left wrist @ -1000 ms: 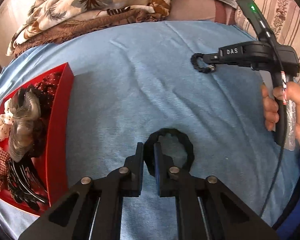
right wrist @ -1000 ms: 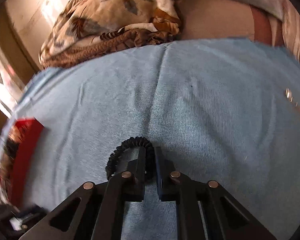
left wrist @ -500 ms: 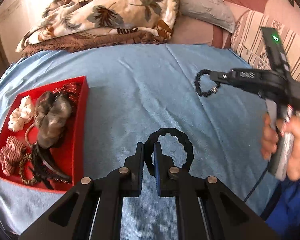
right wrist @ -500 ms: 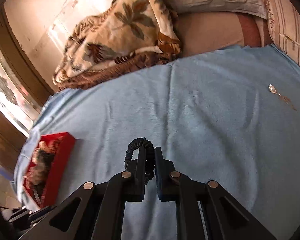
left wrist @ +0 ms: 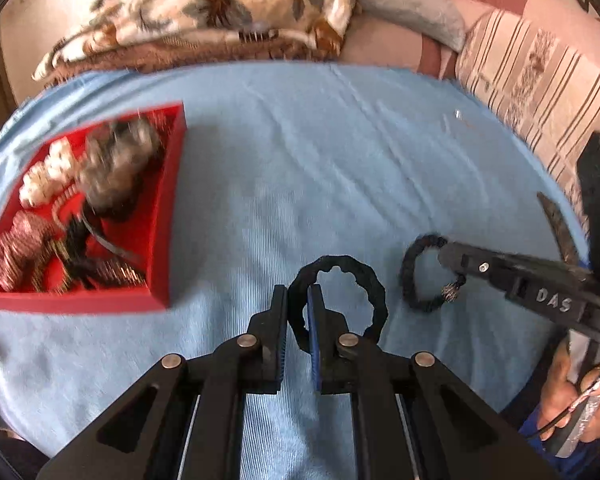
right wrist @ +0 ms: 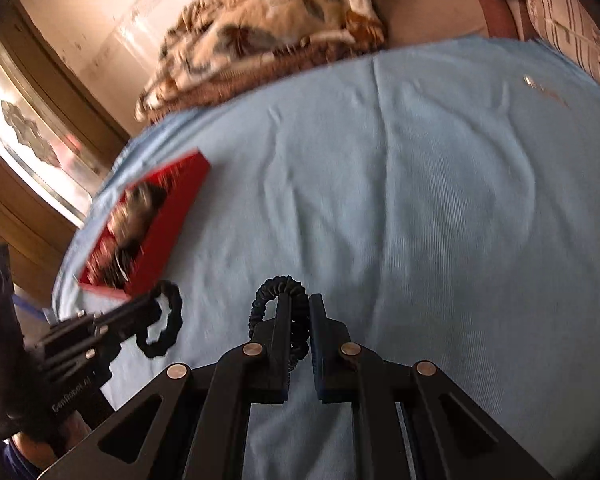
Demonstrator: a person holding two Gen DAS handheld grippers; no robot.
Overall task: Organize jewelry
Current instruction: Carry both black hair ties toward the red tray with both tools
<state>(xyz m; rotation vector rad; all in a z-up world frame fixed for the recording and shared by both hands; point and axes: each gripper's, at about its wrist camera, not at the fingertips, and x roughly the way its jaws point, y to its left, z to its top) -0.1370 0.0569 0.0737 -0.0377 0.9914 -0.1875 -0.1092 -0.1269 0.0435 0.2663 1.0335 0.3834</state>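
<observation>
My left gripper is shut on a black wavy hair tie and holds it above the blue sheet. My right gripper is shut on a black coiled hair tie. In the left wrist view the right gripper with its coiled tie sits just right of the left one. In the right wrist view the left gripper with its wavy tie is at lower left. A red tray full of hair accessories lies to the left; it also shows in the right wrist view.
A blue sheet covers the bed. A small silver piece of jewelry lies on it at far right, also seen in the right wrist view. A floral blanket and pillows lie at the back.
Both grippers have lifted off the sheet with their hair ties. The right gripper has come down and left, close beside the left one. The red tray now sits nearer the middle of view.
</observation>
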